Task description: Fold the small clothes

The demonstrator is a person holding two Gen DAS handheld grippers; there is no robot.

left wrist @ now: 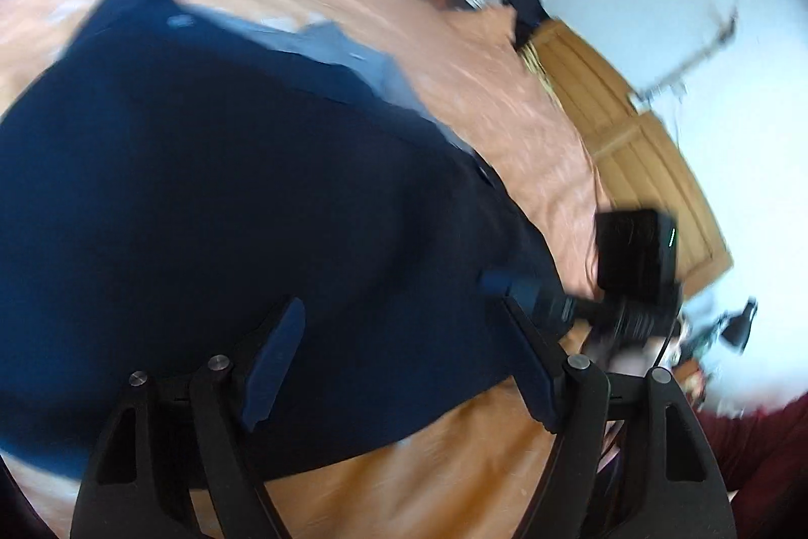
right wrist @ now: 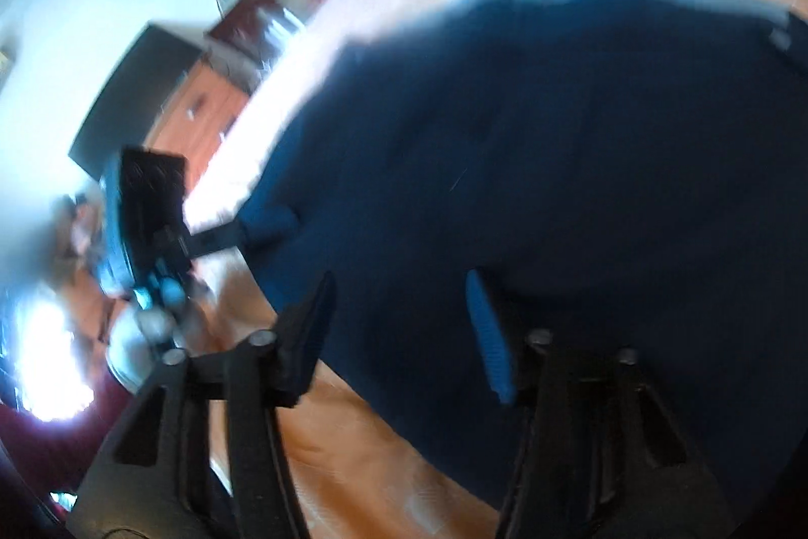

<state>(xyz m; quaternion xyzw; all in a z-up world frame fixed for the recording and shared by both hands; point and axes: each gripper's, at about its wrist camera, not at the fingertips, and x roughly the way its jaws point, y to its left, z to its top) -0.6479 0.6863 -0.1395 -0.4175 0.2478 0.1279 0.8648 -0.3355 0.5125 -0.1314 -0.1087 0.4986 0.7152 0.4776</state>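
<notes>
Both the left gripper (left wrist: 399, 352) and right gripper (right wrist: 399, 327) hover spread (frames blurred) over the navy garment (left wrist: 227, 185).

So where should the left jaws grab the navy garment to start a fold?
Probably the near hem of the navy garment, approached from the bed's near side. That edge lies flat on the peach bedsheet just below the open left gripper, so it is easy to pinch.
</notes>
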